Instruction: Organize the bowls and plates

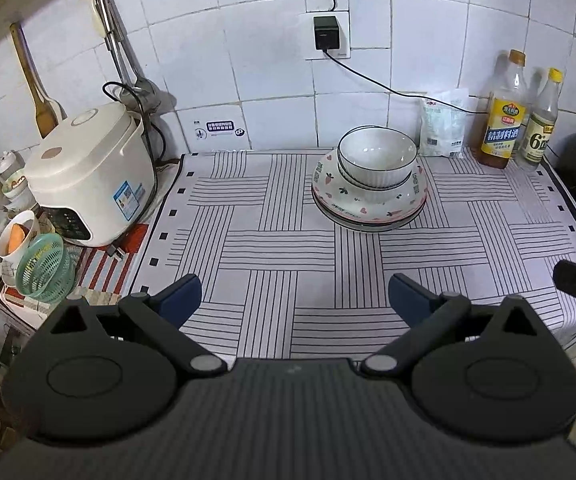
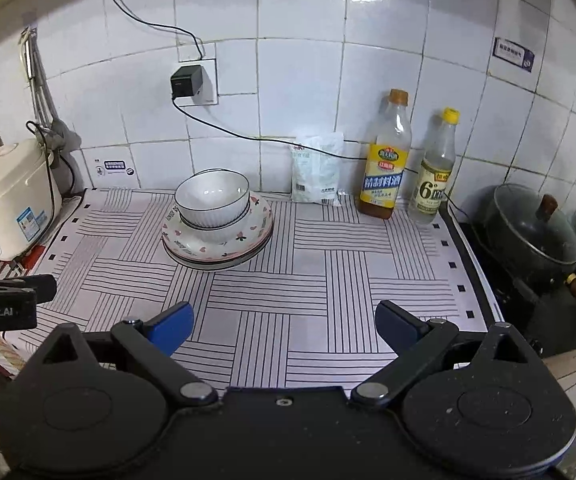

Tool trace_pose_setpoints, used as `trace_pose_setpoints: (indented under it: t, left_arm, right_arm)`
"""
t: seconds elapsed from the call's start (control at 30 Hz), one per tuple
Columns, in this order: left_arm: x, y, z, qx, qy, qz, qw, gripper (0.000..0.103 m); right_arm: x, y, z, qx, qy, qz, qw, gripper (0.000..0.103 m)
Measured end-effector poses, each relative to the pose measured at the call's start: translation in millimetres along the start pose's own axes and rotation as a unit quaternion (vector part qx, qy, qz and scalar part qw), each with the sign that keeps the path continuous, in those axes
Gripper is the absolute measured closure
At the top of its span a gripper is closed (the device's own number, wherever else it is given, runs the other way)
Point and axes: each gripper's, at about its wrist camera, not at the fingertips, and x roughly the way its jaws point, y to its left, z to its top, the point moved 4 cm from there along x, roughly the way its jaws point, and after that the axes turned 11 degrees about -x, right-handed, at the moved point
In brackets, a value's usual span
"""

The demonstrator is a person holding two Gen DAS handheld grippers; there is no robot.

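Well beyond both wide-spread grippers, stacked bowls on plates.

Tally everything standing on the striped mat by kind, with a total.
Bowls: 2, nested
Plates: 2 at least, stacked under the bowls; exact count unclear
Bottles: 2
White packet: 1
Total: 7 on the striped mat

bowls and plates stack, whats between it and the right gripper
Only bare striped cloth lies between the right gripper and the stack, clearest in the right wrist view.
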Motion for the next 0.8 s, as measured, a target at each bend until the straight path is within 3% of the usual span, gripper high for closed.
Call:
trace_pose_setpoints:
  t: [0.8]
  left_arm:
    - [-1.2, 2.9, -1.4, 0.002, -0.005, -0.005, 1.0000, 0.002]
  right_arm:
    - [0.0, -2.3, -0.4, 0.004, -0.003, -0.003, 1.000, 0.004]
